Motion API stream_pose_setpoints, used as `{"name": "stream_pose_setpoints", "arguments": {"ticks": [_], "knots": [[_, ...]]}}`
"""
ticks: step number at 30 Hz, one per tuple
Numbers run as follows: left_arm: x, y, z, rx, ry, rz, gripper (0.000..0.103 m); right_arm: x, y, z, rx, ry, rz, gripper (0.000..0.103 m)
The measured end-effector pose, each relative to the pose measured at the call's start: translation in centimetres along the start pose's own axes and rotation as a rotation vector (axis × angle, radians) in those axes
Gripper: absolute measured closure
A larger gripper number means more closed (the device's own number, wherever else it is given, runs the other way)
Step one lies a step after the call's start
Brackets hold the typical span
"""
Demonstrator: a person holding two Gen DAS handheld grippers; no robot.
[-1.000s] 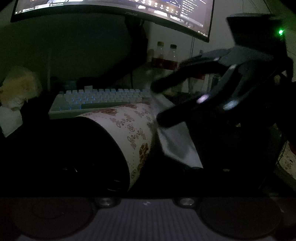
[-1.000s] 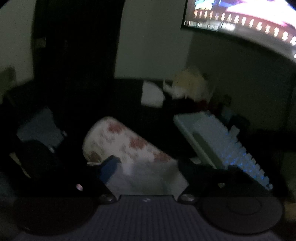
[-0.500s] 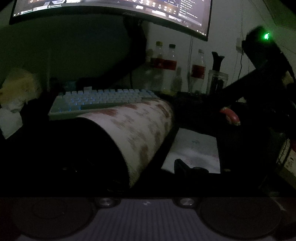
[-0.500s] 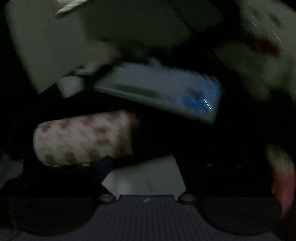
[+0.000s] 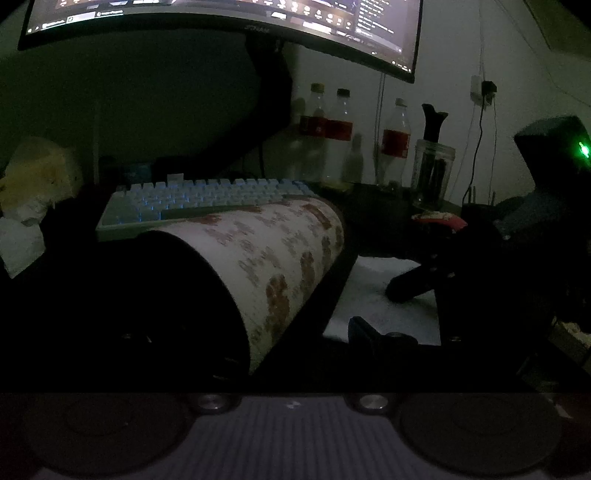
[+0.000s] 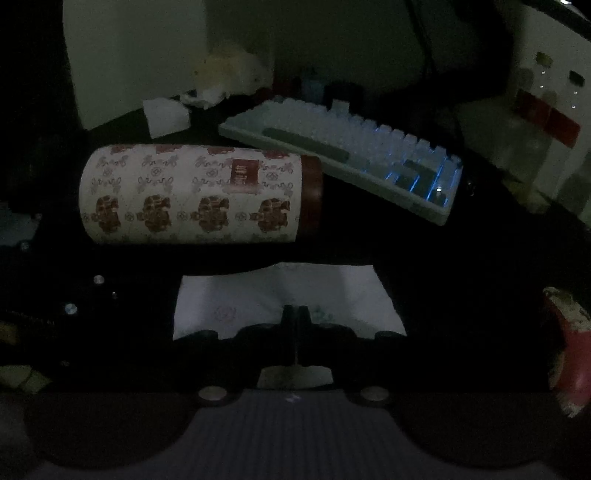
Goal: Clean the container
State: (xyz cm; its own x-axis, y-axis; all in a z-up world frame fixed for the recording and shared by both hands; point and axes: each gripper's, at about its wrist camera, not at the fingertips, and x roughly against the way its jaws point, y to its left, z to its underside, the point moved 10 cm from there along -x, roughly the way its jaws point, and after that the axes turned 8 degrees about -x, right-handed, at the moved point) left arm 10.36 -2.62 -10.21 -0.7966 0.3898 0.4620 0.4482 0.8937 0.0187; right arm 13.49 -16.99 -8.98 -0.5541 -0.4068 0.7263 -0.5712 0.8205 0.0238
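A cream cylindrical container (image 5: 280,251) with dark red flower prints lies on its side; it also shows in the right wrist view (image 6: 192,195), with a dark red band at its right end. My left gripper (image 5: 236,332) is shut on its near open end. A white cloth (image 6: 288,299) lies flat on the dark desk beside it, and shows in the left wrist view (image 5: 373,295). My right gripper (image 6: 295,314) is shut with its tips on the cloth; it appears in the left wrist view (image 5: 402,291) as a dark shape at right.
A backlit white keyboard (image 5: 199,199) lies behind the container under a curved monitor (image 5: 221,22). Bottles (image 5: 340,140) and a jar (image 5: 434,173) stand at the back right. Crumpled tissue (image 5: 33,184) sits at left. A red lid (image 6: 569,350) lies at right.
My right gripper has swung down from the container to the desk, laid the cloth flat and closed on it. The container in my left gripper has stayed put.
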Motion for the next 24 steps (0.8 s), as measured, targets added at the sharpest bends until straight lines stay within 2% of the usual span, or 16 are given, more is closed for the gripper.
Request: {"name": "stream_pose_setpoints", "arguments": {"ticks": [4, 8, 12, 14, 17, 19, 20, 24], "knots": [[0.0, 0.0, 0.0, -0.001, -0.001, -0.001, 0.039, 1.5, -0.7, -0.7, -0.041, -0.052, -0.022, 0.102], [0.0, 0.0, 0.0, 0.002, -0.001, 0.001, 0.039, 4.1, -1.3, -4.8, -0.098, -0.154, -0.078, 0.102], [0.0, 0.1, 0.0, 0.001, 0.0, -0.004, 0.039, 7.1, 1.1, -9.5, -0.097, -0.28, -0.176, 0.102], [-0.1, 0.1, 0.0, 0.0, -0.001, -0.004, 0.039, 7.0, 2.7, -11.1, -0.086, -0.306, -0.214, 0.102], [-0.1, 0.1, 0.0, 0.0, -0.001, -0.004, 0.039, 5.1, 5.1, -11.7, -0.064, -0.283, -0.235, 0.102], [-0.1, 0.1, 0.0, 0.003, -0.001, -0.004, 0.039, 3.6, 6.3, -11.3, -0.033, -0.268, -0.202, 0.102], [0.0, 0.1, 0.0, 0.003, -0.001, -0.004, 0.039, 3.2, 6.3, -11.3, -0.026, -0.275, -0.188, 0.102], [0.0, 0.1, 0.1, 0.004, -0.003, -0.003, 0.038, 1.5, 6.1, -10.3, -0.028, -0.213, -0.158, 0.101]]}}
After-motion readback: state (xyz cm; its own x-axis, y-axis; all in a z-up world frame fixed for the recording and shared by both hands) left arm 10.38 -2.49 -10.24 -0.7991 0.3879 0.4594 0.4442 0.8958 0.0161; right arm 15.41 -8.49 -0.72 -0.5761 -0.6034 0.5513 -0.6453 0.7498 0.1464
